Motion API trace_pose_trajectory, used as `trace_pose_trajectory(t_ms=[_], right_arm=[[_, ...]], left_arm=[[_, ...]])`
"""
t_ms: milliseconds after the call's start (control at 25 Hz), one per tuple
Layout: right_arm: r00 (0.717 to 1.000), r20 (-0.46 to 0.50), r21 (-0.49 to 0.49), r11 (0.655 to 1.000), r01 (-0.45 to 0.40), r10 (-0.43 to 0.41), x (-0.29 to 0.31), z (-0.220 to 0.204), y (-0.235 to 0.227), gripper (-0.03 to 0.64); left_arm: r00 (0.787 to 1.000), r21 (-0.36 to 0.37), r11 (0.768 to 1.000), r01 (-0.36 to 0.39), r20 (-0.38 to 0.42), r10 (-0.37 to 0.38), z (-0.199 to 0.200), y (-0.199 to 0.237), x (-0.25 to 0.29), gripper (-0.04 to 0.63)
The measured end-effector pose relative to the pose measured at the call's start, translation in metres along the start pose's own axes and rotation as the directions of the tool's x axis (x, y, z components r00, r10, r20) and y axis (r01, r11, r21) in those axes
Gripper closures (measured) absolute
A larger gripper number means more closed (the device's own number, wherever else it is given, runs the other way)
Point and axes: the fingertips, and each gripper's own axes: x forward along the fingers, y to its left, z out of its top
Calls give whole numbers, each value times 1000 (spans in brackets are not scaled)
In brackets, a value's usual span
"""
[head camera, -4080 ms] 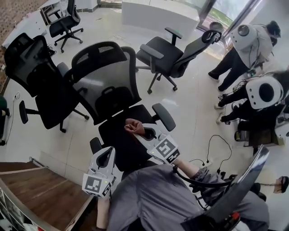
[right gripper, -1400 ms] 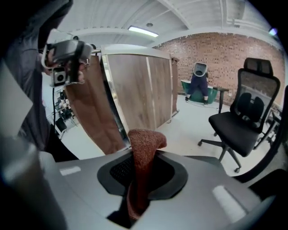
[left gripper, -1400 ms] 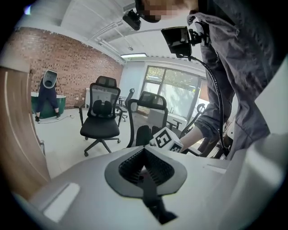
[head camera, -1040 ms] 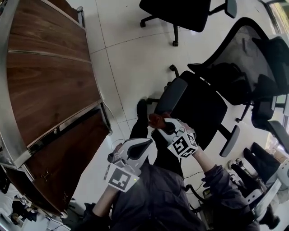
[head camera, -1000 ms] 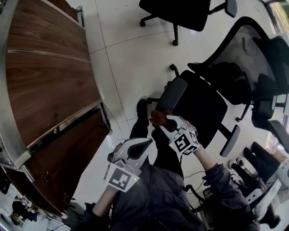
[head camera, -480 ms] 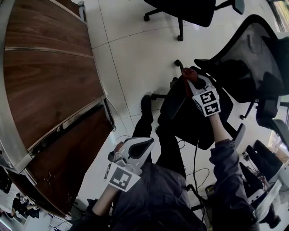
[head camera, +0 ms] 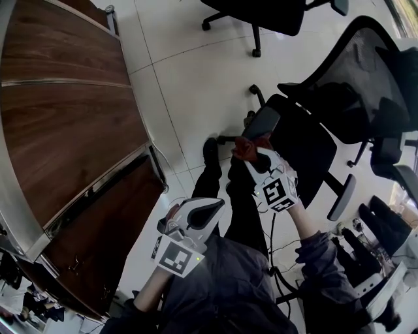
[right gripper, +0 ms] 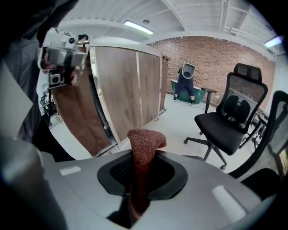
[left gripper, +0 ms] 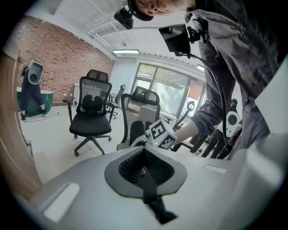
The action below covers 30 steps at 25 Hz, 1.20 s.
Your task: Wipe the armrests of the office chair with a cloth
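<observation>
1. Nearest the person and well short of the office chair [head camera: 307, 140], the left gripper [head camera: 210, 209] has its jaws closed together, with nothing between them.
2. Closer to the chair, the right gripper [head camera: 256, 158] is clamped on a reddish-brown cloth [head camera: 244, 147].
3. The cloth sits at the near end of the chair's nearer armrest [head camera: 262, 121]. Whether they touch is unclear.
4. A second chair [head camera: 274, 12] stands beyond.

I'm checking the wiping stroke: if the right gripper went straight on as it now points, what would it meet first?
Probably the chair's near armrest, just ahead of the cloth clamped in the right gripper; depth is uncertain.
</observation>
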Motion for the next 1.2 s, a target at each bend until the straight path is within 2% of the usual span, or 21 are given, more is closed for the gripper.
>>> trace_pose_trajectory(t_ms=[200,360,480,720,800,920,1040,1120,1200], right_arm=[[994,60,38,995,-93,91,-16,13,70,557],[990,88,73,990,-120,113,-23,17,85,557],[996,80,94,994,-57,49,-19,0,55,557],[990,29,161,978,134,-140,-3,-18,-64,557],[980,-2,175,965,194,-197,3,-26,-101,557],[962,-20,249,930,269,-273,1,-36,-142,557],[938,-16,347,878,330,-346,-14,-49,-157,557],[927,-13,403,847,347,-374,-27,-59,-147,557],[927,-11,440,831,341,-374,-37,-69,-126,557]], left_arm=[[999,11,999,36,-13,-36,-4,-2,2,580],[997,37,997,70,-27,-69,-4,-4,2,580],[996,44,995,87,-31,-86,-3,-7,3,580],[993,58,992,110,-43,-107,-7,-9,4,580],[992,60,992,115,-51,-112,-9,-9,3,580],[992,66,991,114,-61,-110,-11,-7,2,580],[993,67,992,109,-61,-105,-11,-5,1,580],[992,67,991,113,-61,-108,-11,-5,1,580],[991,61,991,118,-64,-114,-12,-7,2,580]])
